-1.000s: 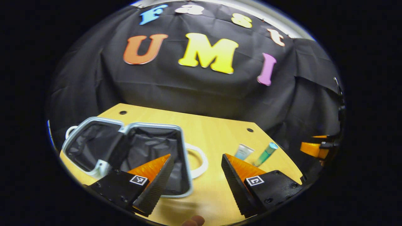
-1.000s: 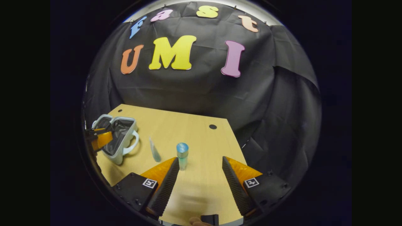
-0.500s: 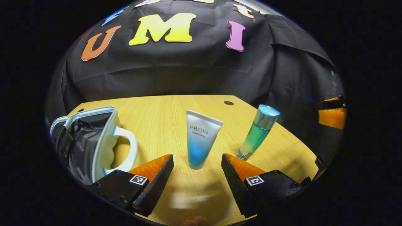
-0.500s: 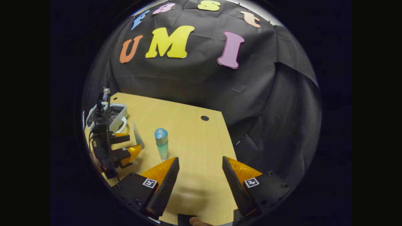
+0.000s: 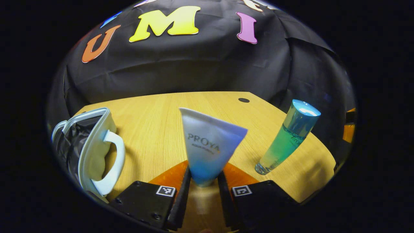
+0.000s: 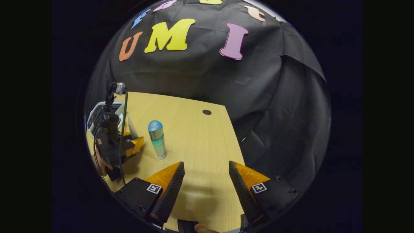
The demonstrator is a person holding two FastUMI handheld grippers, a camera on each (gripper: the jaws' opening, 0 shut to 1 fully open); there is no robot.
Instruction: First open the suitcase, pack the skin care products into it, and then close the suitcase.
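Standing upright on its cap between the left tongs (image 5: 203, 187), the white squeeze tube that fades to blue at the bottom (image 5: 209, 145) fans out to a flat crimped end at the top. Both black ribbed fingers (image 5: 183, 194) with orange backs press against its narrow lower end, so the left tongs are clamped on the tube, whose cap sits at the light wooden desk (image 5: 155, 129).

Just to the tube's right, apart from it, stands a slim clear bottle of blue-green liquid with a shiny blue cap (image 5: 286, 137), leaning in the fisheye picture. At the left edge of the left gripper view lies the small pale grey suitcase with a looped handle (image 5: 93, 152), open, its dark lining showing.

In the right gripper view the right tongs (image 6: 207, 181) hang over bare desk with the fingers spread wide and nothing between them. Farther off to the left in that view, the bottle (image 6: 157, 139) stands upright, the left tongs (image 6: 131, 145) sit beside it with a black cable trailing over them, and the suitcase (image 6: 97, 111) lies behind, partly hidden.
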